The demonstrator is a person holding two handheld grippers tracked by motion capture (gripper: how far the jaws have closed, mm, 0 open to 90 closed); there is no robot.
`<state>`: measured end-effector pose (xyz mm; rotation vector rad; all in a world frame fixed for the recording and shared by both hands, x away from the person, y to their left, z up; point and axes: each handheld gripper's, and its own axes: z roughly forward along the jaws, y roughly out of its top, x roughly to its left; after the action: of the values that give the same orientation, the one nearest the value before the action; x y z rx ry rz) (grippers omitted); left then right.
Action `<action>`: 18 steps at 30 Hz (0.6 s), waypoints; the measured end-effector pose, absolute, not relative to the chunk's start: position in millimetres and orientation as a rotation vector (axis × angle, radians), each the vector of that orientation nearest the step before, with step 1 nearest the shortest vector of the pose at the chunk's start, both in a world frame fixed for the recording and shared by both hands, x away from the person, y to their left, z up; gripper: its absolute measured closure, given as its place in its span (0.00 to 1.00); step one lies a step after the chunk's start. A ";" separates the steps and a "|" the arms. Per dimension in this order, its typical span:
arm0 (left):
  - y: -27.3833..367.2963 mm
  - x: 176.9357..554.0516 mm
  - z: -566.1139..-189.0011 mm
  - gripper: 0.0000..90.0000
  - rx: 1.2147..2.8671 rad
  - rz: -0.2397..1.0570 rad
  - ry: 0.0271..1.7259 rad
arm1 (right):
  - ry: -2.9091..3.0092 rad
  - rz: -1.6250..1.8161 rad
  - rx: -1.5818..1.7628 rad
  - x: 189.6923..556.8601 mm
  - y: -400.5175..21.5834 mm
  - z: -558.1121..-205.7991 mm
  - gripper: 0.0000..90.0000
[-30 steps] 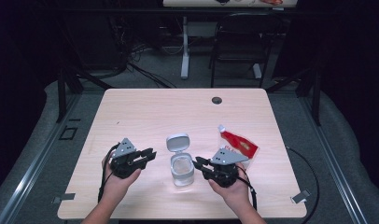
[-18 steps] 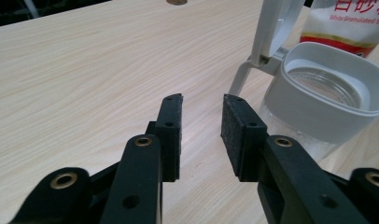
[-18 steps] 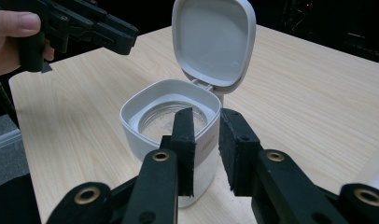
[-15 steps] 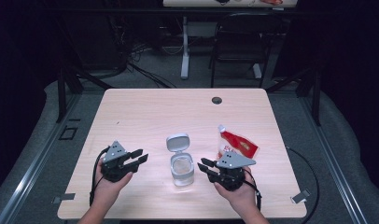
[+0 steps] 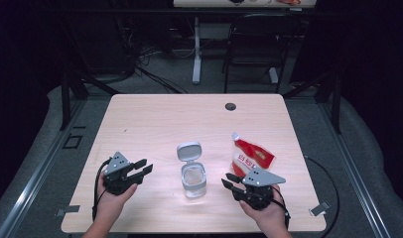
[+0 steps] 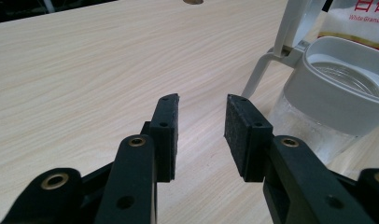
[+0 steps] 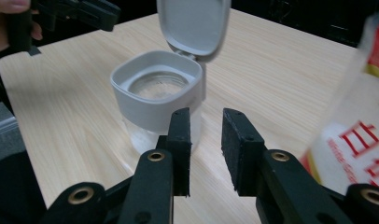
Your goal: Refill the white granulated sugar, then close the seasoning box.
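Between the two grippers, on the table point(image 5: 155, 124), stands a clear jar point(image 5: 193, 179) with its grey lid point(image 5: 188, 150) flipped up. It looks like glass, so hard, slippery, maybe breakable; best gripped round the grey collar. The left gripper point(image 5: 139, 168) and right gripper point(image 5: 230, 180) lie low, pointing at it, jaws just opening, empty.

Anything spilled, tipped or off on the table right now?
Nothing stands out. The jar stands upright with its hinged lid flipped open, no spill around it, and the red-and-white pouch lies flat beside it. Both the left gripper and right gripper are empty.
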<state>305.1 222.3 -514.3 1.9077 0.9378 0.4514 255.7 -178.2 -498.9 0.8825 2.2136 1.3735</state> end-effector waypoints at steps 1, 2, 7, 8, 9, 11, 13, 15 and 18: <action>222.3 305.1 -514.2 0.72 1.909 0.453 0.935 | 2.214 1.360 0.897 254.6 -184.8 -500.4 0.81; 222.2 304.9 -514.4 0.72 1.909 0.453 0.936 | 2.212 1.356 0.902 254.2 -187.7 -500.9 0.81; 220.9 304.8 -515.6 0.73 1.920 0.451 0.935 | 2.200 1.350 0.944 251.5 -205.4 -504.6 0.81; 220.6 304.6 -515.6 0.73 1.914 0.451 0.939 | 2.198 1.348 0.950 250.9 -208.7 -505.3 0.81; 220.6 304.5 -515.6 0.73 1.918 0.452 0.938 | 2.199 1.351 0.953 250.5 -211.6 -506.1 0.81; 220.0 304.5 -516.3 0.73 1.918 0.454 0.936 | 2.198 1.350 0.964 249.4 -215.8 -507.2 0.81; 219.8 305.3 -516.0 0.73 1.926 0.455 0.933 | 2.200 1.342 0.964 248.5 -219.4 -507.5 0.80; 219.7 305.4 -516.3 0.73 1.926 0.454 0.933 | 2.192 1.344 0.977 248.0 -222.4 -508.4 0.80; 219.2 304.9 -517.3 0.73 1.928 0.450 0.936 | 2.182 1.353 0.990 247.3 -225.1 -508.5 0.80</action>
<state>304.9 219.2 -517.3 1.9278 0.9362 0.4503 247.3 -225.1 -508.5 0.9899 2.1820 1.3530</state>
